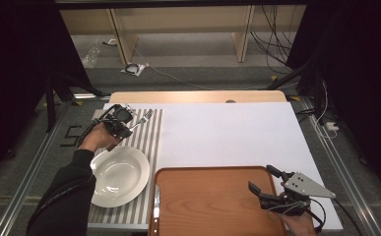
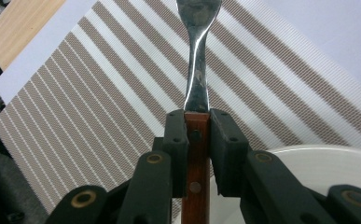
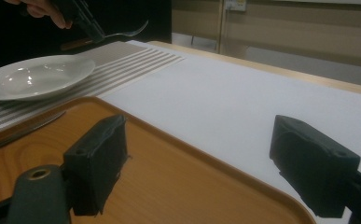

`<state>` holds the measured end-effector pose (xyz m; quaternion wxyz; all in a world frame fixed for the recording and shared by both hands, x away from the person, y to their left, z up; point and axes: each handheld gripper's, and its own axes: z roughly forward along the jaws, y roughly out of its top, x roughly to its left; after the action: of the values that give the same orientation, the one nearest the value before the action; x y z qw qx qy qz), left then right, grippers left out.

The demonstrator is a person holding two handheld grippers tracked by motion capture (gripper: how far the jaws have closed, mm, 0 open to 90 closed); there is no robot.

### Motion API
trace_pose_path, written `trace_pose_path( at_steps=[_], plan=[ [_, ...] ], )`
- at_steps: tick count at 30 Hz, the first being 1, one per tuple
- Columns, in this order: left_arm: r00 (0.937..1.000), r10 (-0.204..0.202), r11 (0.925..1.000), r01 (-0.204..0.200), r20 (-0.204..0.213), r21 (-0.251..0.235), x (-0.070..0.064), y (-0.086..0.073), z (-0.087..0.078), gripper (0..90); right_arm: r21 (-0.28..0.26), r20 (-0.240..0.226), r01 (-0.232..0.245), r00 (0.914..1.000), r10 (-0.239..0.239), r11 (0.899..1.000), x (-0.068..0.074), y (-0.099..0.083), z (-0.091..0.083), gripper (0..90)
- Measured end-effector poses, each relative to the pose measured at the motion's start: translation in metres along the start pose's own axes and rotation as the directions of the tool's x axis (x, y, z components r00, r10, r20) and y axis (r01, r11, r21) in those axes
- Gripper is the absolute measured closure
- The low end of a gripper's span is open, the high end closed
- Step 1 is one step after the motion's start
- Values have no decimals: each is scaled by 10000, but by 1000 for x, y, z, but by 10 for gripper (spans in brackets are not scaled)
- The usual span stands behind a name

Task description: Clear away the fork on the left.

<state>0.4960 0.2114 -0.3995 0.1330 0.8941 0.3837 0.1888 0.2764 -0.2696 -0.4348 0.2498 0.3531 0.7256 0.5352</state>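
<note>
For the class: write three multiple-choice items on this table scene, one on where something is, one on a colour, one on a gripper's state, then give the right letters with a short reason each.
1. Where is the white plate?
A. on the striped placemat
B. on the wooden tray
C. on the floor

2. What colour is the handle of the fork?
A. blue
B. reddish brown
C. white

3. How does the right gripper stand?
A. shut on a knife
B. shut on the plate
C. open, holding nothing

Right letters:
1 A: the high view shows the plate resting on the stripes, left of the tray.
2 B: the left gripper view shows a riveted reddish brown handle between the jaws of the left gripper.
3 C: the right gripper view shows its jaws wide apart over the tray's far edge, nothing between them.
</note>
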Motion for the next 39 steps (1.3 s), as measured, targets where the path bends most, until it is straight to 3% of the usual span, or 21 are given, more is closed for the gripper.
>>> trace_pose_path(
  at_steps=[11, 26, 39],
  plan=[
    [9996, 260, 9995, -258, 96, -204, -30, 9, -16, 774, 6, -1, 11, 10000, -11, 10000, 0, 0, 0, 199],
    [9928, 808, 9937, -733, 879, -848, -75, 5, -35, 774, -18, -6, 18, 10000, -18, 10000, 1, 0, 0, 199],
    [9838, 868, 9868, -633, 1566, -1489, -110, -8, -43, 774, 24, -1, 23, 10000, -23, 10000, 1, 0, 0, 199]
  ],
)
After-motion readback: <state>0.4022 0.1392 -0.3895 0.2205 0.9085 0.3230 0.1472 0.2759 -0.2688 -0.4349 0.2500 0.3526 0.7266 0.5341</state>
